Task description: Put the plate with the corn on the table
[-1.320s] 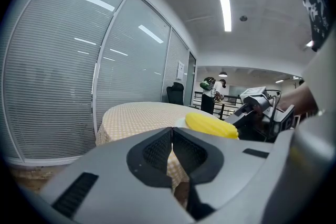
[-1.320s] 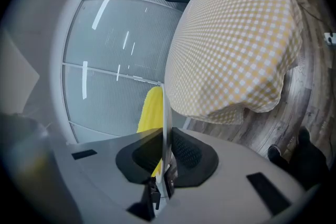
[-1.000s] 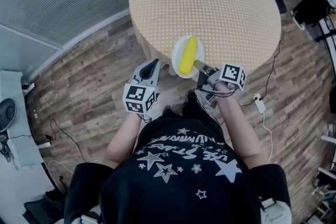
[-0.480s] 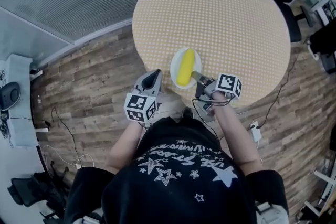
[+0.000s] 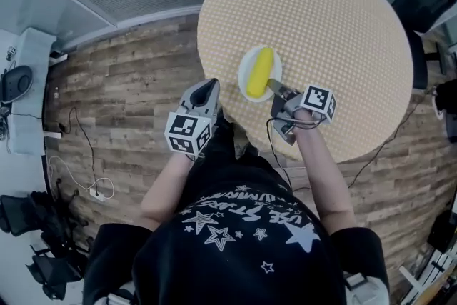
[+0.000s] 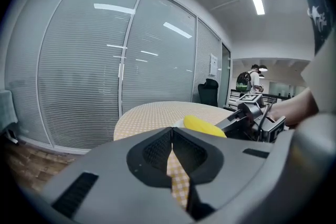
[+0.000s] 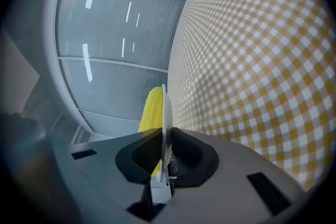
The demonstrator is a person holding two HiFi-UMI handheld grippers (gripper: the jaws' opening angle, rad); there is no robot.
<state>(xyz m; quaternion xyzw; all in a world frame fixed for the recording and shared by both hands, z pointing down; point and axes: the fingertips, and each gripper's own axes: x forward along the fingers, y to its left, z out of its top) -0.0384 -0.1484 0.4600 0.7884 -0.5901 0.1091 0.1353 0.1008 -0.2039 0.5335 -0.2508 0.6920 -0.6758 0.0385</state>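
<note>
- Your right gripper [image 5: 274, 88] has its jaws clenched on the near rim of the plate [image 5: 246, 68]. The corn [image 5: 260, 72] lies lengthwise on the plate, pointing away from you.
- The plate sits over the near left part of the tabletop [image 5: 328, 11], inside its edge. That looks like the right spot to set it down without reaching far.
- You grip only the rim, which leaves the underside free to land flat. You appear to hold the plate level, I judge so that the corn does not roll off.
- Your left gripper [image 5: 206, 89] has its jaws pressed together on nothing. It hangs over the floor [image 5: 128, 82], near the plate but apart from it. It has no share in the carry and seems parked out of the way.
- The right gripper view shows what the head view cannot. The plate [image 7: 165, 107] is seen edge-on, with its rim seated between the jaws. The corn [image 7: 151, 110] is on one side of it and the checked tabletop [image 7: 252, 60] on the other.
- The left gripper view gives a side look, with the corn [image 6: 203, 126] and the right gripper [image 6: 252, 115] low over the tabletop [image 6: 152, 112]. It also shows the left gripper [image 6: 171, 134] with its tips meeting and only cloth seen behind them.
- No view settles whether the plate already touches the cloth. I judge that what remains is a short, flat lowering and then letting go of the rim.
</note>
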